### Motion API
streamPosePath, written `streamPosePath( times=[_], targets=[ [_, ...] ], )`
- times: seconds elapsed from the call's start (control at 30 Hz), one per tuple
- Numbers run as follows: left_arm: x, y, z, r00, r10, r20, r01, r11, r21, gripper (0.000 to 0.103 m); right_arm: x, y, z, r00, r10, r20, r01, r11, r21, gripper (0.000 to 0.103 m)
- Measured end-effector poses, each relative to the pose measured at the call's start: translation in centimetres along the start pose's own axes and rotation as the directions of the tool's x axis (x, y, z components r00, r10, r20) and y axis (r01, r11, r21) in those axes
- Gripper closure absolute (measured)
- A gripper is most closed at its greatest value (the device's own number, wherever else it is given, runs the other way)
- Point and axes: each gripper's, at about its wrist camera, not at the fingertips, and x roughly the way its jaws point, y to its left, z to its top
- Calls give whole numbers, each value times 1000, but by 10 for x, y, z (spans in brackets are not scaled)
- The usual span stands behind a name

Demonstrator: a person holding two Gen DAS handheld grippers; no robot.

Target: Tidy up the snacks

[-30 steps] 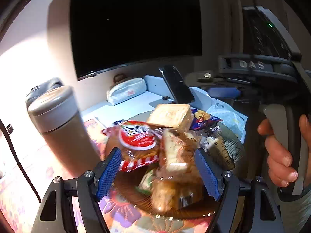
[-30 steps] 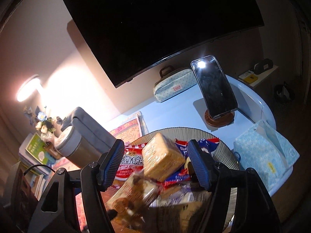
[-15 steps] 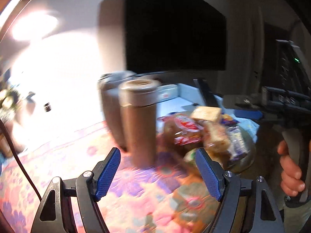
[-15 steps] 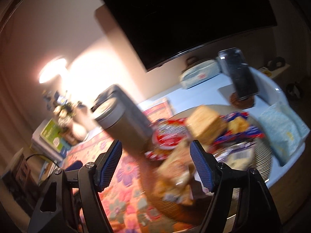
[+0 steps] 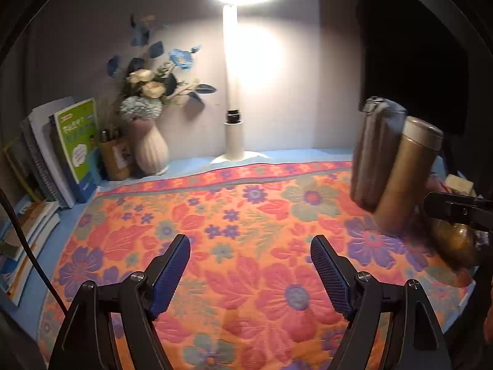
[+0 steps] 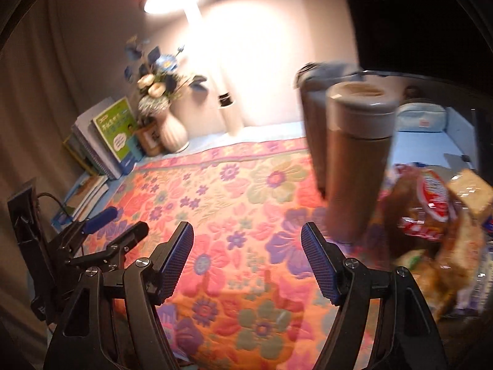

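Currently both grippers hang over the flower-patterned cloth point(image 5: 246, 215) on the tabletop, nothing between either pair of fingers. Left gripper point(image 5: 250, 273): fingers wide and opening, blue pads facing each other over bare cloth. Right gripper point(image 6: 247, 260): fingers moderately wide, empty; in its view the left gripper shows at 9 o'clock, low and just beside it. The snacks point(image 6: 431, 222) lie piled at 3 o'clock in the right wrist view, blurred: a red-and-white packet on top, a tan square cake at the far edge, clear-wrapped pieces below. What they rest on I cannot tell. A brown flask with grey lid point(image 6: 354, 160) stands upright at 1 o'clock, just beside the pile, a second grey container close behind it. In the left wrist view the same flask is at 3 o'clock, with the snacks mostly hidden behind it. At 12 o'clock a lit white lamp point(image 5: 234, 92); at 10 o'clock a white vase of flowers point(image 5: 151, 148) and upright books point(image 5: 77, 141) against the wall.
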Motion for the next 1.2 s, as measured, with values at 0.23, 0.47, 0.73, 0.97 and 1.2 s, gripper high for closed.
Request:
streamPosePath(
  times=[0.23,0.47,0.73,0.97,1.2],
  targets=[
    [22,37,-23,989,151,1,-151,989,-10,9,68,31,-13,1000,-21,-6,20,999,-33,31],
    [58,42,-30,986,161,-43,-163,986,-41,8,110,43,-34,993,-119,18,121,984,-131,31],
    [92,31,-24,985,146,-92,-150,988,-39,8,126,33,-30,975,-222,10,221,961,-164,23],
    [112,41,-28,976,122,-181,-138,987,-79,8,142,16,-32,975,-208,-81,200,975,-99,22],
    [108,42,-29,976,139,-168,-156,983,-92,8,138,13,-32,977,-194,-92,188,980,-69,22]
  ],
)
